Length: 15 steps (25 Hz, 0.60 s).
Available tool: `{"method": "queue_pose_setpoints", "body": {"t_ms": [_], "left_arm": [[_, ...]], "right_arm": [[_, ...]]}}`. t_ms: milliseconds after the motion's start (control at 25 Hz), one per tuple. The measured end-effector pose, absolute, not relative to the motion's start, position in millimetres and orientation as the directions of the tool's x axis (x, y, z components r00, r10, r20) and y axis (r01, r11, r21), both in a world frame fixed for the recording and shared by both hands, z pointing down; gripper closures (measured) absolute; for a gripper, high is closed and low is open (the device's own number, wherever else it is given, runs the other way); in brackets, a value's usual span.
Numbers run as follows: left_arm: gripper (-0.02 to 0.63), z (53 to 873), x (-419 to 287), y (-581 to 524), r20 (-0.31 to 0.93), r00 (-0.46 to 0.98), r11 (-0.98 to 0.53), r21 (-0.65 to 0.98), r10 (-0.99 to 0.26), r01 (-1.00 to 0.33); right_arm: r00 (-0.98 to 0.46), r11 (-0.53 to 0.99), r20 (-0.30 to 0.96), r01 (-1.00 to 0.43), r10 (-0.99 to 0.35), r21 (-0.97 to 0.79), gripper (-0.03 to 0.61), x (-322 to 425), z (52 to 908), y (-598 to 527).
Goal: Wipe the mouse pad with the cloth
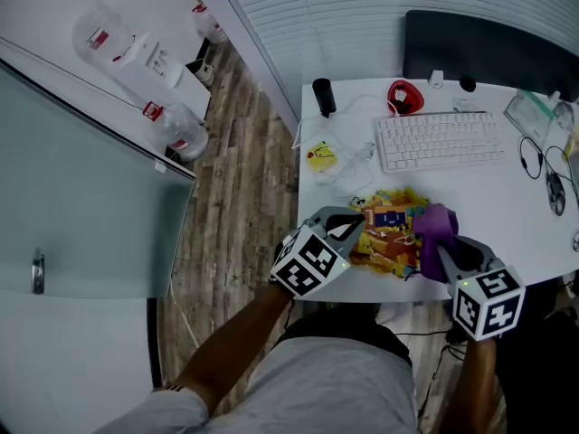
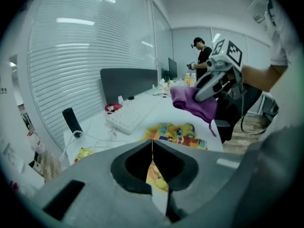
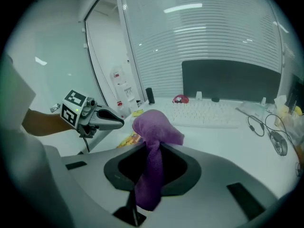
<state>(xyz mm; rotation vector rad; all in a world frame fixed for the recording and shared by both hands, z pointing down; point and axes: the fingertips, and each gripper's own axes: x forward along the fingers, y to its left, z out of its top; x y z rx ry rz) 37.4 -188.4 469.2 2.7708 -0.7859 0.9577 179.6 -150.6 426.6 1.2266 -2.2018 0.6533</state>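
White desk [image 1: 507, 197] carries the printed mouse pad [image 1: 391, 235] at its near edge, right side hidden under the purple cloth [image 1: 437, 224]. Left gripper [image 1: 355, 227] jaws are pinched together on the pad's left edge. Right gripper [image 1: 445, 250] jaws clamp the bunched cloth; cloth-to-pad contact unclear.

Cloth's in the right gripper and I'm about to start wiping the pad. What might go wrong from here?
1. The mouse pad lies at the desk's front edge. A stroke toward the person may drag it off, unless the left gripper, shut on its left edge, holds.
2. The right gripper holds the purple cloth as a bunched wad, so the hard jaws might rub the pad.
3. A long forward stroke may bump the keyboard just behind.
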Motion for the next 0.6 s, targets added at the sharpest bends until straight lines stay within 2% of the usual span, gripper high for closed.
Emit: {"method": "queue_pose_setpoints", "body": {"t_ms": [240,600], "left_arm": [[0.598,392.0,50.9,-187.9,0.403,0.760,-0.845,-0.067,-0.509,-0.531],[0.598,304.8,54.9,-176.7,0.136,0.816,-0.826,-0.057,-0.562,-0.560]], "right_arm": [[-0.473,0.480,0.552,-0.865,-0.687,-0.145,0.512,174.9,382.4,-154.4],[-0.511,0.505,0.391,-0.854,-0.766,-0.126,0.512,165.7,338.0,-154.4]]}}
